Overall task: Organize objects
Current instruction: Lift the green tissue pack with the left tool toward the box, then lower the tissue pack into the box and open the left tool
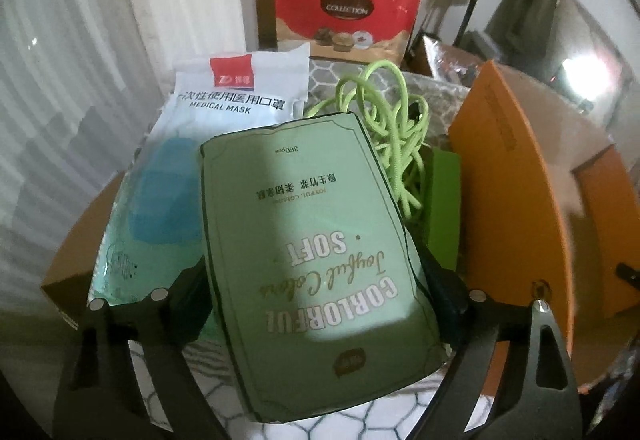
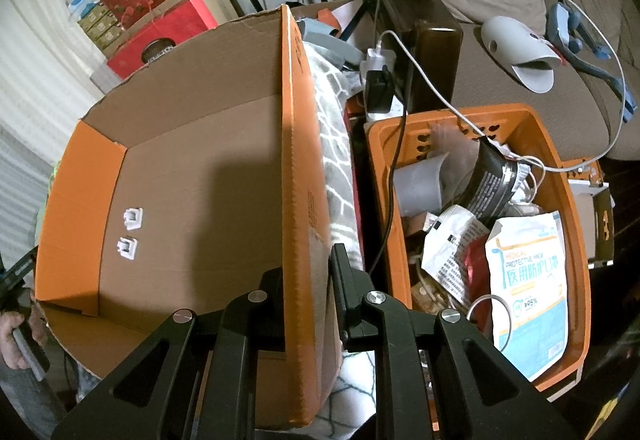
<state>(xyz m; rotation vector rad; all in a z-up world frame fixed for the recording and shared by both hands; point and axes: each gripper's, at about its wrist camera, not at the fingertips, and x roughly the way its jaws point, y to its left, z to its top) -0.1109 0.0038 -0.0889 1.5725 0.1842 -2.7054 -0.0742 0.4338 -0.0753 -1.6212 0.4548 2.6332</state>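
Tissue pack [image 1: 316,264]: long axis runs away from the left gripper [image 1: 316,304], far end tipped slightly left; print reads upside down from the wrist camera. It is clamped across its width, one finger pad [image 1: 192,296] on its left edge, the other on its right edge. The pack sits above a white mask bag [image 1: 208,144] and just beside a coil of green cord [image 1: 392,132] and a green block [image 1: 442,208]. An orange box flap [image 1: 516,176] stands to the right.

Left gripper pose: level-ish, pointing forward over the honeycomb-patterned cloth [image 1: 384,416].

Right gripper [image 2: 310,296]: angled downward, jaws pinching the upright wall of the cardboard box [image 2: 296,168], one finger inside, one outside. Box is open, orange outside, plain brown inside; two small white clips [image 2: 130,232] lie on its floor. Right of it, apart, an orange basket [image 2: 576,248] holds bags and cables.

Pack appearance: soft pale-green wrapper, dark border, white and gold lettering, "SOFT" legible.
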